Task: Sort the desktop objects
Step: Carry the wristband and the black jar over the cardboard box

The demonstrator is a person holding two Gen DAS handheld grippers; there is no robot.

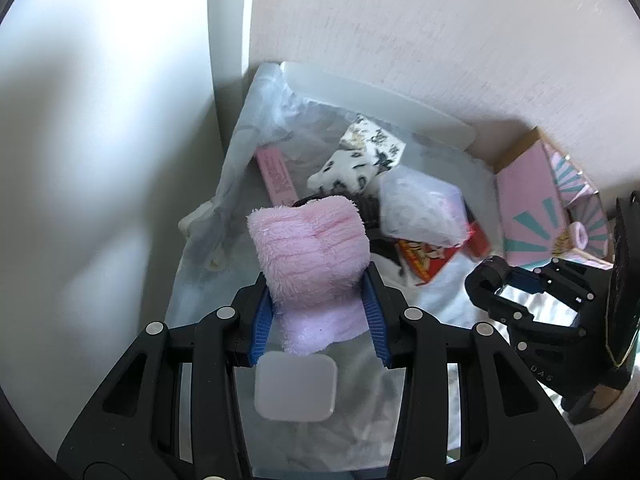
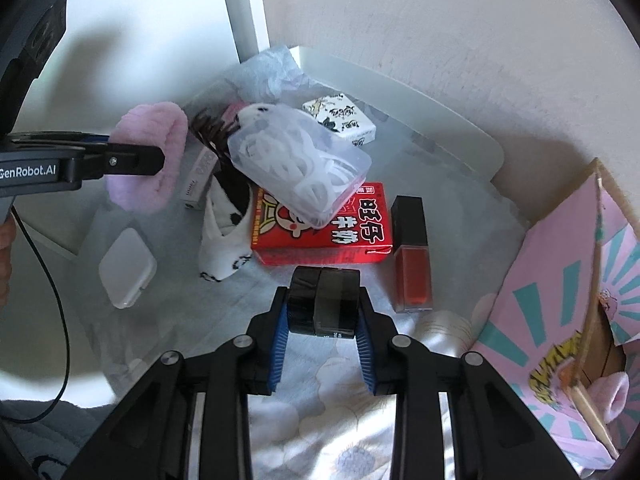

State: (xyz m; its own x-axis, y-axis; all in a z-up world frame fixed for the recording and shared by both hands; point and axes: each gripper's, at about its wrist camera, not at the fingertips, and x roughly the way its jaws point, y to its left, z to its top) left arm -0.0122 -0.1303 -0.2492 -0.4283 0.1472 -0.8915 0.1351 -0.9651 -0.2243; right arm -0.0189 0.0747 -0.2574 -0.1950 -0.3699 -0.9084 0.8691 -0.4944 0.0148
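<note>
Left gripper (image 1: 318, 280) of mine is clamped on a fluffy pink headband (image 1: 310, 252), raised and angled down over the cluttered surface, on the left of the scene. My right gripper (image 2: 322, 320) grasps a black double roll of tape (image 2: 324, 304) low over the floral cloth (image 2: 340, 420), near the middle. Just beyond it lie a red carton (image 2: 320, 236) with a clear plastic box (image 2: 298, 164) of white loops resting on top, and a red lip tint tube (image 2: 412, 256) just to the right. Far right, an open pink cardboard box (image 2: 560, 320) holds something pink and fluffy (image 2: 610, 398); I cannot tell what.
</note>
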